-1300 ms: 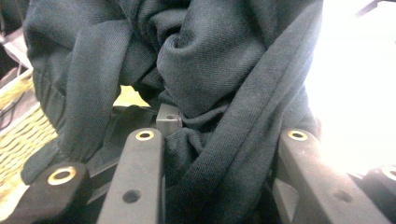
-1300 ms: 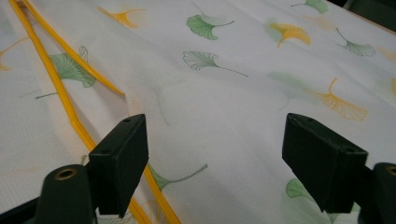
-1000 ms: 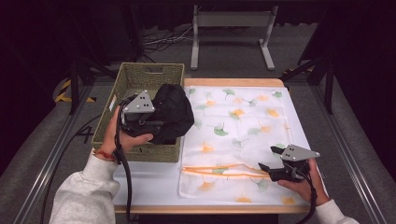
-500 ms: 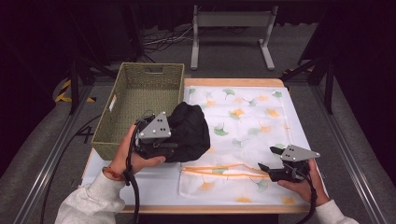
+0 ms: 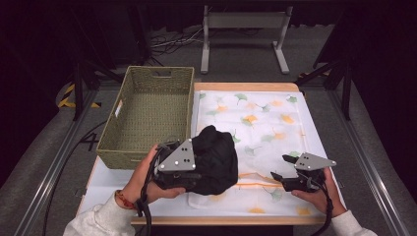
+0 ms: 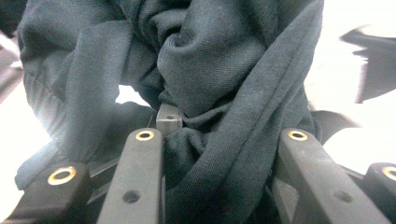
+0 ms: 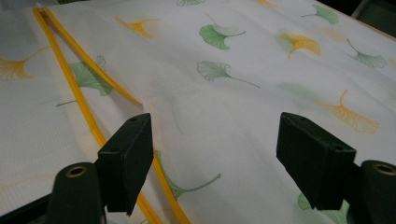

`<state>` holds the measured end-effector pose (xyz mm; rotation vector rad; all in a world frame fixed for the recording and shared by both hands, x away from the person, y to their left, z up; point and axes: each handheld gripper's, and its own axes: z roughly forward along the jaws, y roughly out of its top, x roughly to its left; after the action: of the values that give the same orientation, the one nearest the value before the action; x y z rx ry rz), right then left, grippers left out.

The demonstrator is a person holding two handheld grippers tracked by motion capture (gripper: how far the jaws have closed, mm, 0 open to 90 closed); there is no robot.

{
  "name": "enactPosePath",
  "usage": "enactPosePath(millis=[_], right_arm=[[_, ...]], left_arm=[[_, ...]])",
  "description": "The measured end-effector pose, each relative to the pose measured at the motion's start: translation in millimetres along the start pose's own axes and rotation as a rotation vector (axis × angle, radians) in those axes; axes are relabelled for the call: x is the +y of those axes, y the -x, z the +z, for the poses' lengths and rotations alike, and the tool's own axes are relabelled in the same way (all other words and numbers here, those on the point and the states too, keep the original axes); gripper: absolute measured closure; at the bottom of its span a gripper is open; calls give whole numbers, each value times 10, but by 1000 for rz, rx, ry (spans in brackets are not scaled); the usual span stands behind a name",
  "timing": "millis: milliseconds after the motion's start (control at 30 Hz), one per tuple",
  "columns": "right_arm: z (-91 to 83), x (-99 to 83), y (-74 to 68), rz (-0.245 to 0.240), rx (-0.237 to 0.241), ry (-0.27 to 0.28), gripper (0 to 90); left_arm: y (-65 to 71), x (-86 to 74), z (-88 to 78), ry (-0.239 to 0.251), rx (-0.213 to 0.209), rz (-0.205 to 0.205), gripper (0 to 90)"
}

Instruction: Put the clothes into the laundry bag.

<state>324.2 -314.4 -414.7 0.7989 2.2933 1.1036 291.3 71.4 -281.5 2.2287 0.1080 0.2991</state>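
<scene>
The table (image 5: 105, 184) carries a leaf-print bag (image 5: 275, 132) with an orange zipper (image 7: 86, 109), beside an empty basket (image 5: 147, 115). The left gripper (image 5: 189, 169) is clamped on the black cloth (image 5: 214, 157) above the bag's near edge. The right gripper (image 5: 275, 178) has been closing a little, jaws apart with nothing between them, at the zipper. Next, I think, it must lift the bag's mouth. There is lots of room on the far side.

No words, brands or numbers can be read anywhere. The basket (image 5: 147, 115) bears a small pale tag on its wall at 9 o'clock, too small to read.
</scene>
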Motion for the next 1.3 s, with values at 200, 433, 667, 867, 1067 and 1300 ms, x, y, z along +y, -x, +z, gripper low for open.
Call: enactPosePath(millis=[200, 433, 667, 867, 1067, 1300], right_arm=[[10, 59, -61, -19, 29, 10, 329], [72, 166, -203, -62, 92, 3, 392], [198, 241, -315, -98, 125, -48, 404], [380, 246, -343, -107, 127, -122, 379], [444, 203, -292, -81, 109, -159, 431], [540, 190, -280, -66, 121, -224, 558]], left_arm=[[1, -116, 231, -38, -40, -27, 656], [50, -406, 578, -102, -84, -50, 655], [138, -606, 756, -148, -72, -60, 654], [195, -715, 841, -169, -69, -28, 651], [194, -799, 935, -198, -73, -31, 650], [170, -840, 983, -206, -80, -37, 650]])
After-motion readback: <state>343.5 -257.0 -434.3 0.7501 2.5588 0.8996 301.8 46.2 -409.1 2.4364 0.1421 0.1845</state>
